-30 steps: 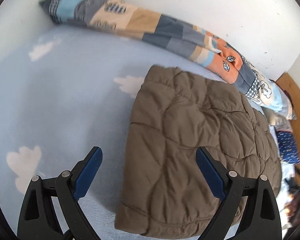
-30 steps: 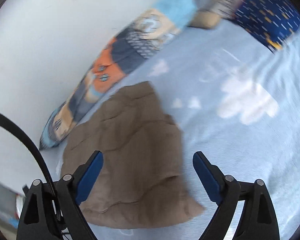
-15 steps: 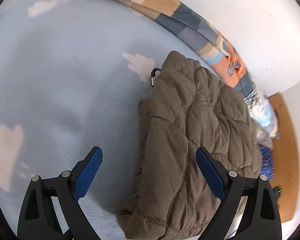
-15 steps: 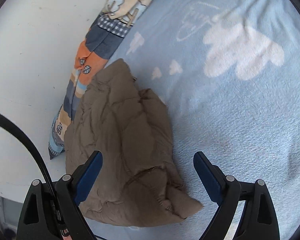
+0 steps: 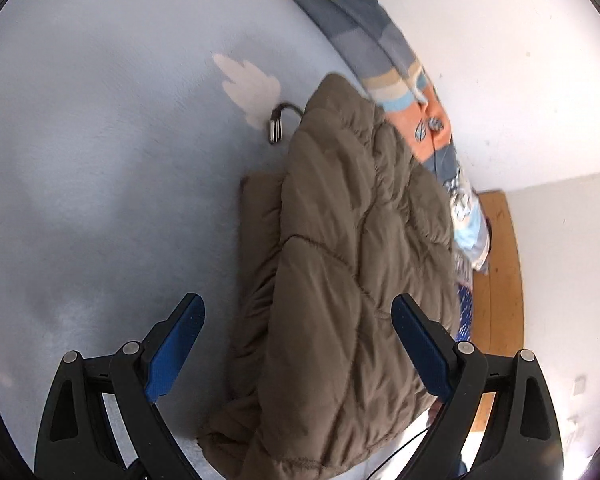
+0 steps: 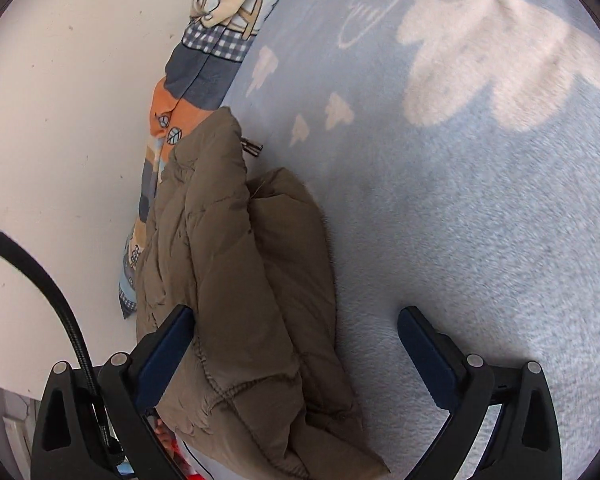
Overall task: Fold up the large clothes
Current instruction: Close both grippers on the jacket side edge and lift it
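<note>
Bed (image 5: 100, 160): blue, cloud-printed.
Jacket (image 5: 340, 260): folded on bed.
Quilt (image 6: 204, 60): behind jacket, along wall (image 6: 68, 100).
Left gripper (image 5: 298, 320): jaws spread, empty.
Right gripper (image 6: 294, 328): jaws just widened, nothing clamped.

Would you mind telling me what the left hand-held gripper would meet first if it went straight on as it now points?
Most likely the folded brown jacket, which lies between the open left hand-held gripper's fingers; depth is unclear.

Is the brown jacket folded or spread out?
Folded: the jacket lies on the blue blanket as a compact bundle, with stacked layers along its edge.
</note>
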Action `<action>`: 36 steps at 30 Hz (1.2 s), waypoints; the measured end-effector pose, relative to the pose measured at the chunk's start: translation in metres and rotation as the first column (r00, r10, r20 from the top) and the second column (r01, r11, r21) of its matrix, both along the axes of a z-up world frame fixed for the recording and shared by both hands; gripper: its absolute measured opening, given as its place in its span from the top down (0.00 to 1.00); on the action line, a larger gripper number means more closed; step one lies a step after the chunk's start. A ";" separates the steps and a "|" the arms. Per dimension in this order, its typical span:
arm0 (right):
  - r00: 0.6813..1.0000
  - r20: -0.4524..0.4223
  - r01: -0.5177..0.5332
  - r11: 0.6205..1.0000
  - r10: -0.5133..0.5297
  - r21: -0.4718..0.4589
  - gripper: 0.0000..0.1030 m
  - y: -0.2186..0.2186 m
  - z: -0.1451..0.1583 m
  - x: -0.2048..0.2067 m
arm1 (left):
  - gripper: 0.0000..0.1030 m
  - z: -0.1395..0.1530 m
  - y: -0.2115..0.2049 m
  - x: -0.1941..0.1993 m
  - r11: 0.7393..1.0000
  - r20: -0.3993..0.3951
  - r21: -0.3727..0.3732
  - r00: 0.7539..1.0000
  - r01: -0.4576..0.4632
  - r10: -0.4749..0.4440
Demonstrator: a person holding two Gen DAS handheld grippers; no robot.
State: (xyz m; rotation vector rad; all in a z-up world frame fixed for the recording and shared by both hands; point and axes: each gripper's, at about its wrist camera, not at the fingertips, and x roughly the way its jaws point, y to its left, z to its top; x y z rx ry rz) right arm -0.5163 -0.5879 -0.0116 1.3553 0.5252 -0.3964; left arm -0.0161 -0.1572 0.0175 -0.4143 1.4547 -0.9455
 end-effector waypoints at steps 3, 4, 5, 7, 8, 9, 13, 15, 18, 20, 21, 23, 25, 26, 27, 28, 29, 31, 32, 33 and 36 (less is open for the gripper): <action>0.999 -0.015 -0.030 1.000 0.030 -0.008 0.00 -0.001 -0.001 0.006 | 0.09 -0.008 -0.009 0.001 0.999 0.002 0.029 1.000 0.026 -0.026; 0.999 -0.016 -0.043 0.999 0.043 -0.015 0.00 -0.002 0.000 0.009 | 0.09 -0.011 -0.011 0.002 0.999 -0.001 0.033 0.999 0.033 -0.033; 0.998 -0.024 -0.056 0.998 0.056 -0.018 0.00 -0.002 -0.001 0.011 | 0.09 -0.013 -0.012 0.004 0.999 -0.001 0.034 0.999 0.038 -0.038; 0.996 -0.031 -0.079 0.997 0.078 -0.026 0.00 -0.003 -0.002 0.015 | 0.09 -0.016 -0.015 0.006 0.998 -0.002 0.030 0.999 0.050 -0.050; 0.995 -0.032 -0.090 0.996 0.089 -0.028 0.00 -0.004 -0.003 0.018 | 0.09 -0.017 -0.017 0.007 0.998 -0.004 0.031 0.998 0.060 -0.060; 0.995 -0.032 -0.097 0.995 0.096 -0.027 0.00 -0.005 -0.004 0.019 | 0.09 -0.018 -0.021 0.008 0.997 -0.003 0.033 0.998 0.069 -0.069; 0.989 -0.035 -0.147 0.989 0.146 -0.032 0.00 -0.009 -0.005 0.029 | 0.07 -0.023 -0.031 0.015 0.993 0.006 0.030 0.993 0.114 -0.114; 0.982 -0.029 -0.186 0.982 0.184 -0.039 0.00 -0.013 -0.006 0.036 | 0.05 -0.027 -0.035 0.020 0.990 0.005 0.020 0.990 0.138 -0.138; 0.969 0.001 -0.246 0.968 0.246 -0.042 0.00 -0.019 -0.009 0.044 | 0.03 -0.030 -0.044 0.027 0.983 0.014 0.001 0.983 0.182 -0.182; 0.956 0.020 -0.291 0.955 0.292 -0.057 0.00 -0.023 -0.010 0.050 | 0.01 -0.032 -0.051 0.032 0.977 0.020 -0.016 0.977 0.211 -0.211; 0.949 0.024 -0.311 0.948 0.313 -0.064 0.00 -0.024 -0.010 0.054 | 0.00 -0.033 -0.053 0.033 0.975 0.023 -0.026 0.975 0.221 -0.220; 0.933 0.031 -0.355 0.931 0.359 -0.083 0.00 -0.026 -0.010 0.064 | 0.00 -0.032 -0.060 0.035 0.972 0.031 -0.031 0.972 0.234 -0.233; 0.910 0.045 -0.405 0.908 0.412 -0.107 0.00 -0.030 -0.008 0.083 | 0.00 -0.032 -0.065 0.037 0.970 0.040 -0.027 0.970 0.241 -0.239; 0.904 0.046 -0.417 0.902 0.424 -0.113 0.00 -0.031 -0.009 0.090 | 0.00 -0.032 -0.069 0.038 0.970 0.045 -0.025 0.970 0.241 -0.239; 0.897 0.046 -0.431 0.893 0.440 -0.126 0.00 -0.030 -0.009 0.098 | 0.00 -0.031 -0.075 0.037 0.969 0.056 -0.012 0.968 0.246 -0.245; 0.889 0.049 -0.444 0.885 0.454 -0.139 0.00 -0.030 -0.009 0.105 | 0.00 -0.030 -0.077 0.037 0.968 0.065 -0.001 0.966 0.250 -0.249; 0.885 0.050 -0.452 0.880 0.463 -0.145 0.00 -0.029 -0.008 0.111 | 0.00 -0.028 -0.077 0.034 0.966 0.082 0.018 0.963 0.258 -0.258; 0.874 0.051 -0.470 0.867 0.484 -0.168 0.00 -0.027 -0.007 0.121 | 0.00 -0.022 -0.088 0.026 0.959 0.138 0.060 0.950 0.275 -0.281; 0.867 0.044 -0.480 0.856 0.496 -0.191 0.00 -0.024 -0.005 0.126 | 0.00 -0.020 -0.090 0.022 0.957 0.155 0.069 0.945 0.281 -0.288; 0.863 0.032 -0.488 0.847 0.505 -0.211 0.03 -0.020 -0.003 0.126 | 0.00 -0.017 -0.093 0.019 0.956 0.179 0.083 0.940 0.280 -0.291; 0.859 -0.032 -0.500 0.826 0.510 -0.261 0.19 -0.011 0.007 0.129 | 0.16 -0.006 -0.094 0.012 0.963 0.226 0.112 0.937 0.245 -0.265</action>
